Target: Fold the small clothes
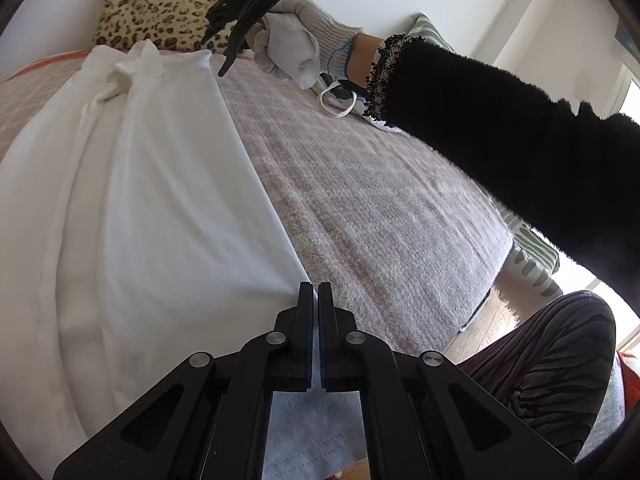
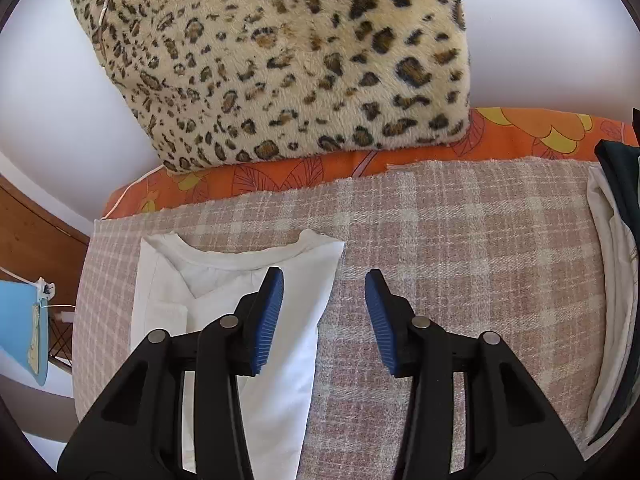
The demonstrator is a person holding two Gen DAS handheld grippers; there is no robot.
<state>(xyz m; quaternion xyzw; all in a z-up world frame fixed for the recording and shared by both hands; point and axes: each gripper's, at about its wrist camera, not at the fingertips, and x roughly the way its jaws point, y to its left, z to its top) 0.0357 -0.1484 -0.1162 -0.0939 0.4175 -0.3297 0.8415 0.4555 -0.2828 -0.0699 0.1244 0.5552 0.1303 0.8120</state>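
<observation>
A white shirt (image 1: 132, 200) lies in a long folded strip on the plaid blanket (image 1: 360, 200). My left gripper (image 1: 316, 292) is shut, its tips pinching the shirt's near right corner. In the right wrist view the same shirt (image 2: 280, 360) shows its collar end (image 2: 240, 256). My right gripper (image 2: 324, 274) hangs open just above it, left pad over the shirt's right edge, right pad over bare blanket (image 2: 480, 260), nothing between them. From the left wrist view the right gripper (image 1: 236, 40) appears at the far end, held by a gloved hand (image 1: 296, 40).
A leopard-print cushion (image 2: 280, 60) leans on the wall behind an orange floral sheet (image 2: 520, 132). More clothes lie at the blanket's right edge (image 2: 612, 280). A black sleeve (image 1: 500, 132) crosses above another small garment (image 1: 338, 100). A striped-trousered knee (image 1: 552, 360) stands beside the bed.
</observation>
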